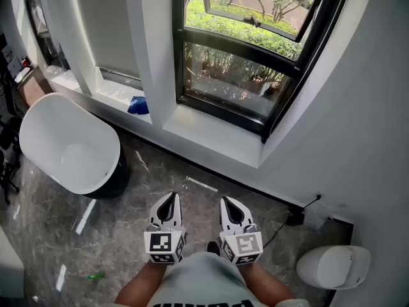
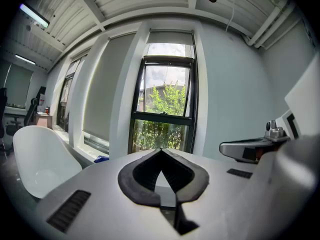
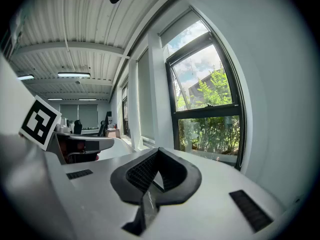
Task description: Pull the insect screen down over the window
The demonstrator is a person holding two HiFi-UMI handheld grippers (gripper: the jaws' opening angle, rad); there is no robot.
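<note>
A tall black-framed window (image 1: 246,56) stands ahead, its upper sash tilted open and green bushes showing through the glass; it also shows in the left gripper view (image 2: 166,104) and the right gripper view (image 3: 210,111). At the window's top a pale cassette (image 2: 170,37) sits rolled up. No screen covers the glass. My left gripper (image 1: 170,200) and right gripper (image 1: 229,203) are held side by side close to my body, well back from the sill (image 1: 211,136). Both are shut with nothing between the jaws.
A white oval bathtub (image 1: 67,146) stands at the left on the dark marble floor. A blue cloth (image 1: 138,105) lies on the neighbouring sill under a lowered blind (image 1: 115,24). A white round bin (image 1: 332,266) and a cable with plug (image 1: 295,217) are at the right wall.
</note>
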